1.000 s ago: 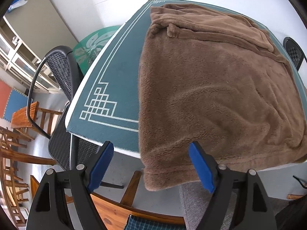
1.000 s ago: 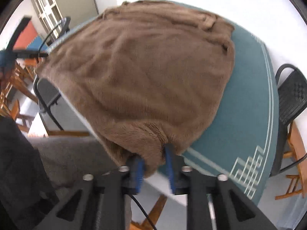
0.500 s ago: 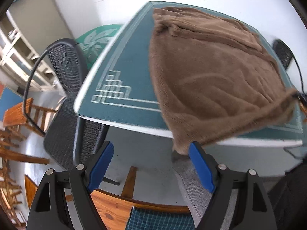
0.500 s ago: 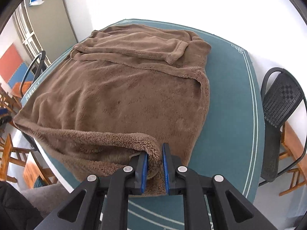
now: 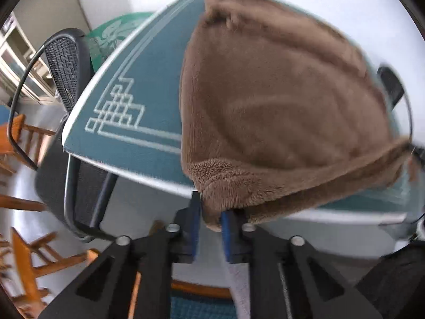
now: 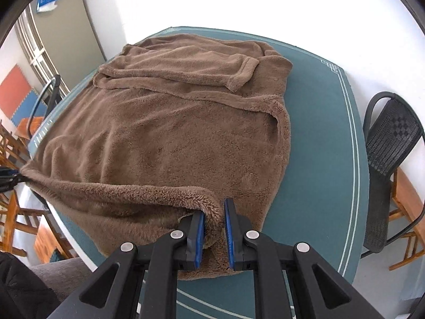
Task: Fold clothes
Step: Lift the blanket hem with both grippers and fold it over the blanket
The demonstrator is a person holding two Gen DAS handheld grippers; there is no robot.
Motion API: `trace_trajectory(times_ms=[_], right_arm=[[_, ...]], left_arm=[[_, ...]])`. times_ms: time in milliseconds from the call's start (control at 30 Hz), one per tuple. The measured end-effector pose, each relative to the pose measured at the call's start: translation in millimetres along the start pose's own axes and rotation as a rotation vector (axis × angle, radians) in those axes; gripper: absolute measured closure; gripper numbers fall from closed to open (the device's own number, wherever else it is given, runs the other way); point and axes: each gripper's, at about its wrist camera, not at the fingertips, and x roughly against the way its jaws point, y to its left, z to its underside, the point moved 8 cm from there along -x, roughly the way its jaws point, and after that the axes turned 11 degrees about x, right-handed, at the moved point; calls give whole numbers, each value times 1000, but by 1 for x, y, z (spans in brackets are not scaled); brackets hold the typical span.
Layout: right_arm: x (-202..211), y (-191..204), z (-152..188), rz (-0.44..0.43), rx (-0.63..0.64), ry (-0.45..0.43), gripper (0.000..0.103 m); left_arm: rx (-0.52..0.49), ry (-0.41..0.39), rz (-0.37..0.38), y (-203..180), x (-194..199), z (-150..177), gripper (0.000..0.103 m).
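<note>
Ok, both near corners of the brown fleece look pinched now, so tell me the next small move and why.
Probably lift both corners together and carry the near edge toward the far side of the table. The right gripper is shut on one near corner of the brown fleece garment; the left gripper is closing on the other, cloth between its pads. The hem between them is already raised, and the rest lies flat.

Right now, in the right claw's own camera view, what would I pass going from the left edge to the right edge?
Wooden chairs → brown fleece garment, its near hem pinched in the right claw → bare green tabletop → black mesh chair.
</note>
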Motion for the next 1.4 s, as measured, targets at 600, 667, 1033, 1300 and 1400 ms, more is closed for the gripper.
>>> trace_trajectory(times_ms=[600,667,1033,1300,1400], right_arm=[[71,-55,-76,117,-29,-204,88],[77,-65,-93,143,-34,-232,88],[61,-115,-189,229,-46,-292,88],[22,-147,-270,293,-65,-297,88],[-3,-160,-291,306,-85,-268,88]], left_arm=[[-308,-355,50,-68,117,-142,86],[-312,-369,64,-76,121,-157,86],[-300,-396,83,-104,103,-274,79],[-280,-385,113,-121,63,-373,79],[-287,-355,108,-129,38,-402,79]])
